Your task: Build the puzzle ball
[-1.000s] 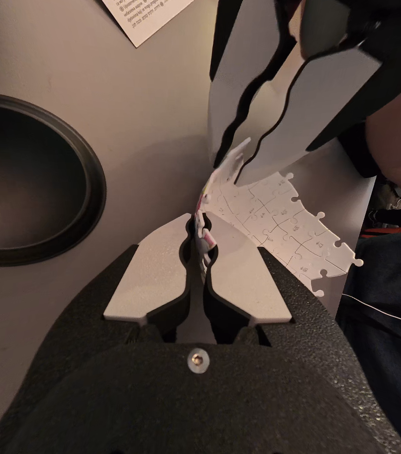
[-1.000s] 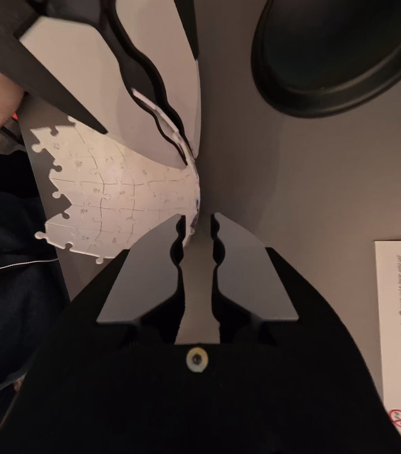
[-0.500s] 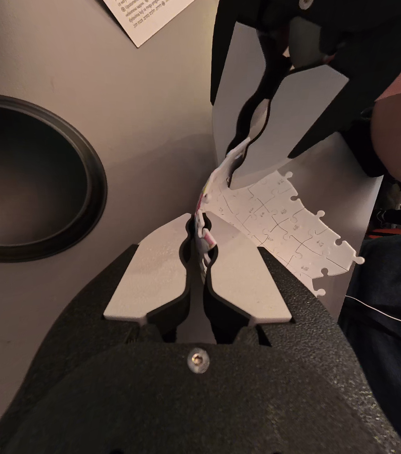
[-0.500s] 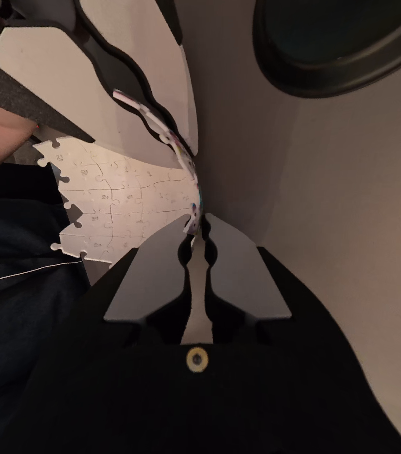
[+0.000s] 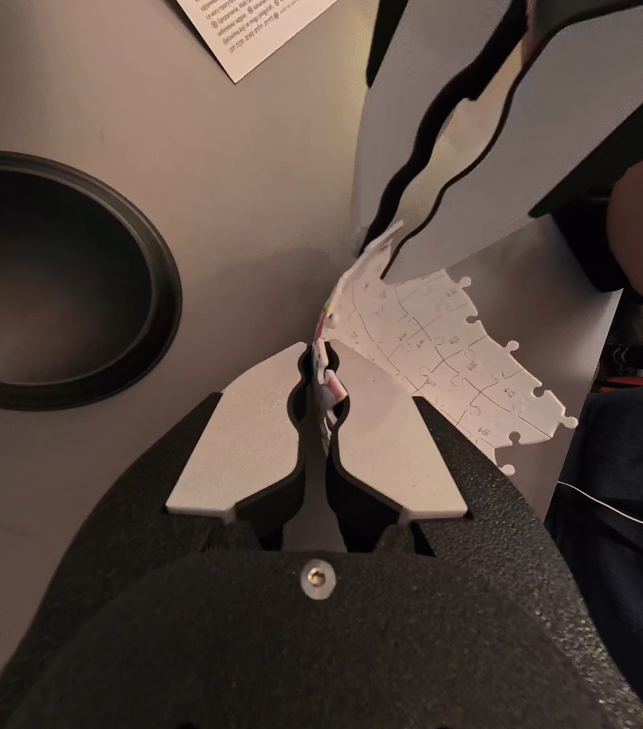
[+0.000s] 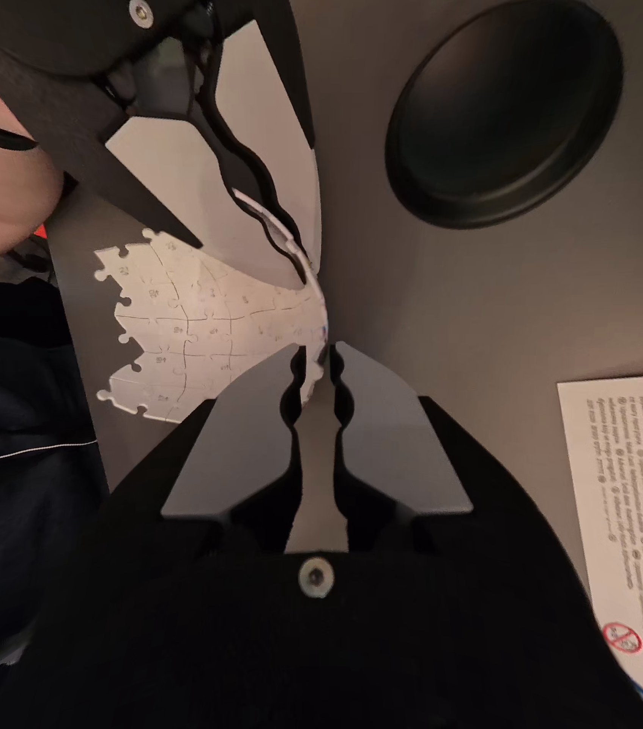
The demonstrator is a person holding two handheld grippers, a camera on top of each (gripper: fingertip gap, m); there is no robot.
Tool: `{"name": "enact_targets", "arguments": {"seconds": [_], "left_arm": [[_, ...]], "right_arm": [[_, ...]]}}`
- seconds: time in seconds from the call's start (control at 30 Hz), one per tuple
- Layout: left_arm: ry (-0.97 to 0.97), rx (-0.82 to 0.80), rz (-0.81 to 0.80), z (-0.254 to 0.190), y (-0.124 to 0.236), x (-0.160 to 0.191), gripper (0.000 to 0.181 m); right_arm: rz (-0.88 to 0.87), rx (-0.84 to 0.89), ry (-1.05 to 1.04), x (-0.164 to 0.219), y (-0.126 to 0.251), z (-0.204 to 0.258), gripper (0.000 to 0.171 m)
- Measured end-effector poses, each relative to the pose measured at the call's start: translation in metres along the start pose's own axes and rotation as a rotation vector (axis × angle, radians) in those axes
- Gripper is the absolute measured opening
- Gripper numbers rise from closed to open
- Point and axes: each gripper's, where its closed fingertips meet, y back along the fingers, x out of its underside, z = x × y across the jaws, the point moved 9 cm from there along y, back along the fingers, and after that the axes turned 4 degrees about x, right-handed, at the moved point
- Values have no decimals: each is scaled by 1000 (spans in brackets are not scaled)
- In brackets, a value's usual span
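Curved puzzle shell (image 5: 446,355) held in the air between two hand-held grippers, just above a grey worktop (image 5: 233,177).

The left hand-held gripper (image 5: 322,355) pinches the shell's coloured edge. The right hand-held gripper (image 6: 318,349), open and clear of that rim a second ago, has since narrowed around it; whether it now clamps cannot be told. By this reading, both ends are steadied for bending or adding pieces, and much of the ball remains unbuilt. Beyond lie a round black dish (image 5: 36,284) and a printed leaflet (image 6: 627,513). The shell hangs past the worktop's edge, above a person's dark clothing (image 5: 627,493); the room is dim.
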Motion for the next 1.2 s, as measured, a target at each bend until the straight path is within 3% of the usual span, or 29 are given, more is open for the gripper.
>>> {"name": "enact_targets", "arguments": {"seconds": [0.2, 0.23, 0.73, 0.9, 1.07, 1.2], "left_arm": [[-1, -2, -1, 0, 0, 0, 4], [-3, -5, 0, 0, 0, 0, 4], [-14, -22, -4, -3, 1, -1, 4], [4, -17, -9, 0, 1, 0, 4], [21, -16, -13, 1, 1, 0, 4], [18, -21, -12, 0, 1, 0, 4]], "right_arm": [[114, 14, -27, 6, -18, -1, 13], [117, -11, -32, 6, -20, 0, 7], [95, -65, -98, 7, -18, -4, 5], [-3, 15, -70, 1, 1, -4, 14], [58, 119, -58, 1, -3, -1, 14], [98, 98, -73, 2, -13, 2, 12]]}}
